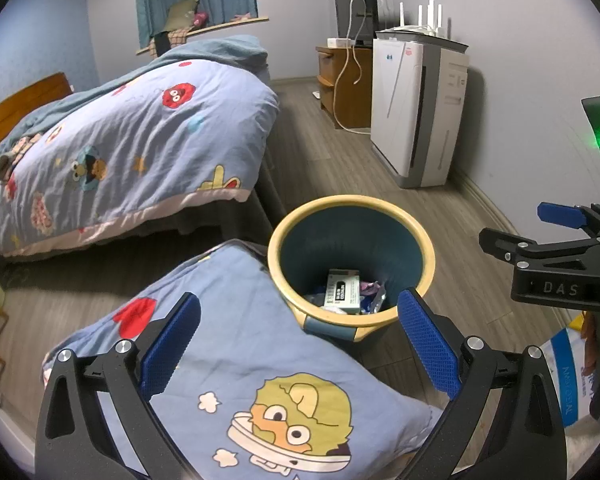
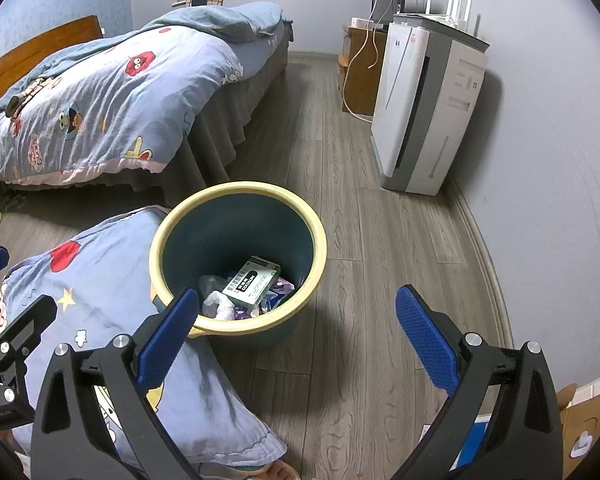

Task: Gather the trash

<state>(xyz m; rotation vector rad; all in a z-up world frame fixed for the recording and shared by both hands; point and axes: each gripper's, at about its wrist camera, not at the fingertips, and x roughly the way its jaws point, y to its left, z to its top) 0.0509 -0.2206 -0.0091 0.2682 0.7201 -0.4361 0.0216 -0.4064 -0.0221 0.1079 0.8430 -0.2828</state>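
Trash bin (image 2: 236, 256) contents half-hidden; left gripper (image 1: 300, 344) and right gripper (image 2: 298, 340) gape empty.

Both wrist views look down from close above — sharing the trash bin (image 1: 350, 264) (image 2: 238, 256), bed (image 1: 120, 140) (image 2: 100, 104) and floor

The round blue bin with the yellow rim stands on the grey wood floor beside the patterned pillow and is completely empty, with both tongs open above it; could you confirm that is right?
Not quite: the round blue bin with the yellow rim is not empty. The right wrist view shows a green and white box and crumpled wrappers inside. It does stand on the grey wood floor beside the patterned pillow, both tongs open.
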